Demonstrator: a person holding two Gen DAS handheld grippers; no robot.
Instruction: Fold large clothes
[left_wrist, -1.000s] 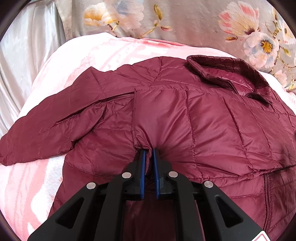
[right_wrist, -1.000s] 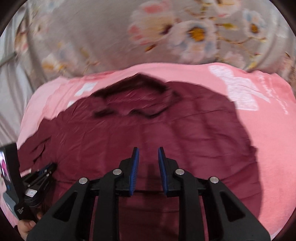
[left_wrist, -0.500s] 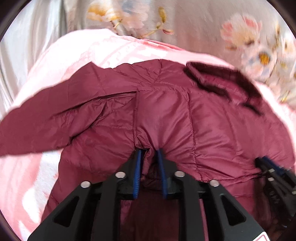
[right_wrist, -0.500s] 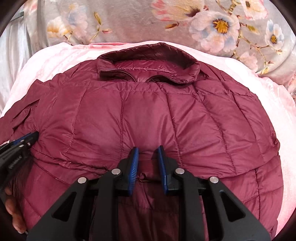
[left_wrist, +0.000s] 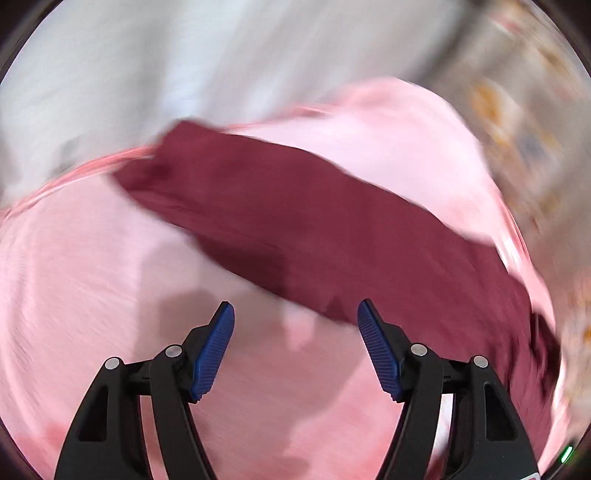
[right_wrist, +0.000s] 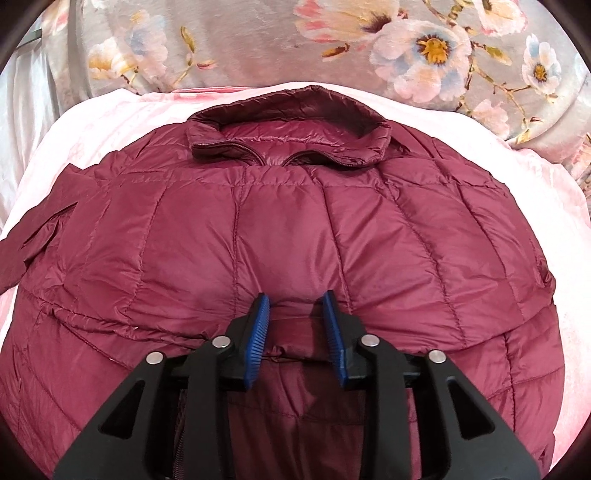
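A dark red quilted down jacket (right_wrist: 295, 229) lies spread on a pink blanket (right_wrist: 110, 122), collar (right_wrist: 288, 136) at the far side. My right gripper (right_wrist: 295, 306) is partly open, its blue pads either side of a raised fold of the jacket's folded-up lower part. In the blurred left wrist view, the jacket's sleeve (left_wrist: 314, 221) stretches across the pink blanket (left_wrist: 110, 295). My left gripper (left_wrist: 295, 317) is wide open and empty, just in front of the sleeve.
A grey floral fabric (right_wrist: 406, 48) rises behind the blanket. White satin cloth (left_wrist: 147, 74) lies at the left edge, beyond the sleeve end.
My left gripper let go of the jacket fold, opened wide and swung left toward the sleeve. My right gripper opened a little over the fold.
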